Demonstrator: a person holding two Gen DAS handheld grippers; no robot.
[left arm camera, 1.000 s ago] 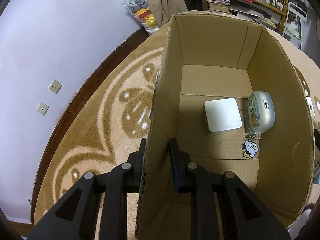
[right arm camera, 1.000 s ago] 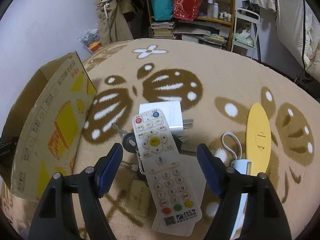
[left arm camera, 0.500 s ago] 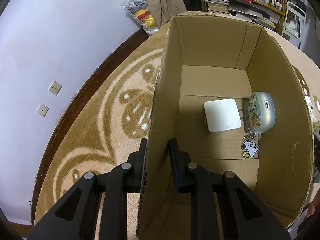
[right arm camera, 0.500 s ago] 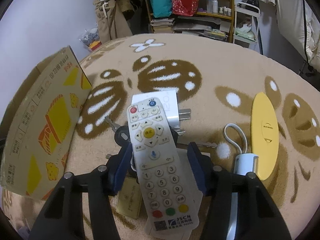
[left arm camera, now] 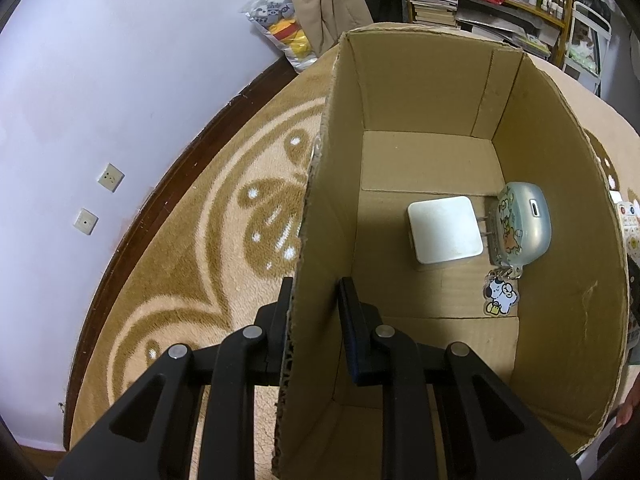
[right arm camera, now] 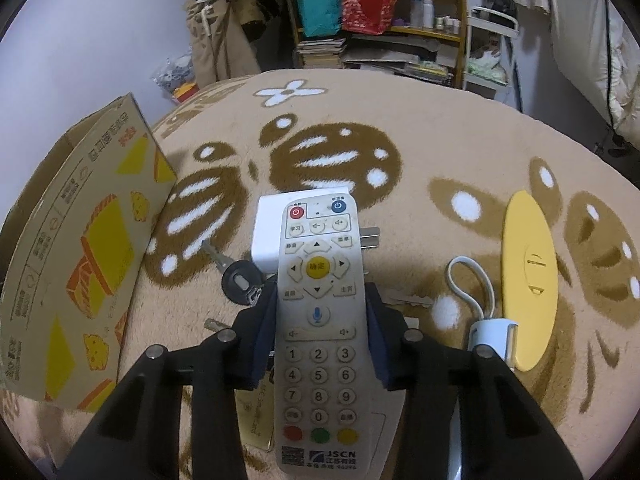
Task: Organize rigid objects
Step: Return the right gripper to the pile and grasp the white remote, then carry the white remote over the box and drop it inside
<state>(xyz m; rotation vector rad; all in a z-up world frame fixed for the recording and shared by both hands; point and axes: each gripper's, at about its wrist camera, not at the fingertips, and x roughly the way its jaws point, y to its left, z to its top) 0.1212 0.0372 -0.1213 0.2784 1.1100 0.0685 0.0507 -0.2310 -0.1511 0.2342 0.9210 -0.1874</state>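
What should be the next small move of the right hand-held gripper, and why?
Probably lift the remote control straight up, a little. The right hand-held gripper has just been closing, and its pads now sit against both long edges of the remote. It lies on top of the keys and a white charger, so dragging it sideways could disturb them. The left hand-held gripper already holds the cardboard box wall.

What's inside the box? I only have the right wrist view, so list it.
Observer: A white charger lies flat on the floor of the box.
Operator: Name anything beside it.
Observer: An earbud case on the charger's prong side, with a dog charm attached.
Operator: Report the left claw.
Observer: The left claw is shut on the box's left wall, one finger inside and one outside.
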